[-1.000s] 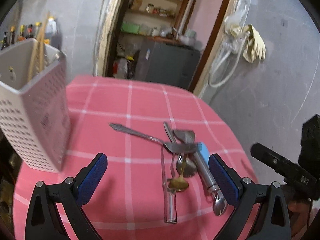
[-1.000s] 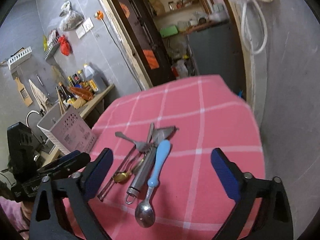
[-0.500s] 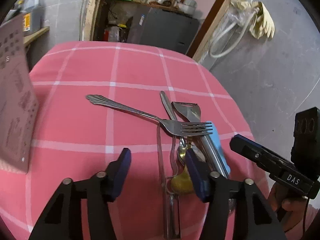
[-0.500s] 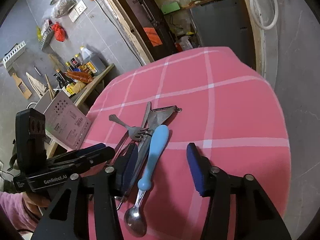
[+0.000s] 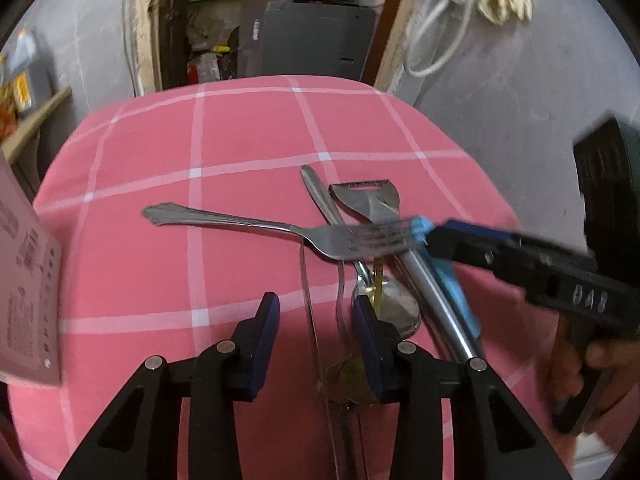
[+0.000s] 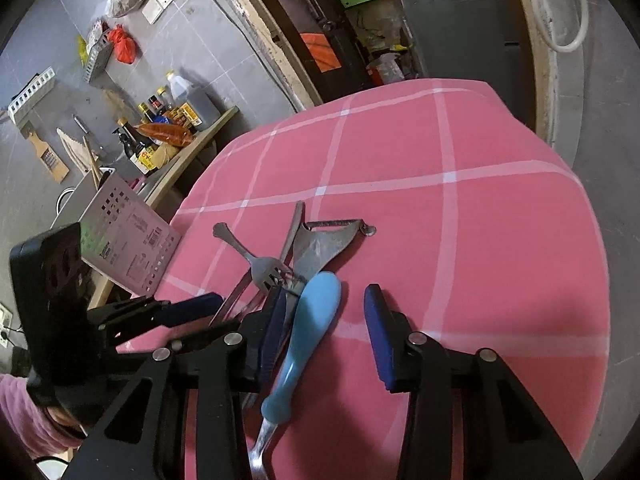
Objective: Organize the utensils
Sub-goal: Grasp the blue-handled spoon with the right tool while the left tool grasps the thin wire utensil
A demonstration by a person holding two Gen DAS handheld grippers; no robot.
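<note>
My left gripper (image 5: 316,316) hangs low over the pink checked tablecloth (image 5: 240,148), its jaws partly spread with nothing pinched; a clear, thin utensil (image 5: 310,320) runs lengthwise through the gap between them, and a small gold spoon (image 5: 360,376) lies under my right-hand pad. Just ahead of these jaws the fork (image 5: 256,226) lies crosswise, handle out to the left, tines resting on the heap of a steel peeler (image 5: 370,200) and a knife (image 5: 320,196). My right gripper (image 6: 324,320) is also partly spread and closed on nothing; the blue-handled spoon (image 6: 306,336) lies between its jaws, close against the left pad, its head pointing back toward me. Left of those jaws sits the rest of the pile; right of them the cloth is bare out to its rounded edge (image 6: 592,216), where it falls away toward the grey wall. Ahead of both grippers the cloth is open up to its far edge. The perforated utensil holder (image 6: 128,244) stands far left, near the table's left edge.
</note>
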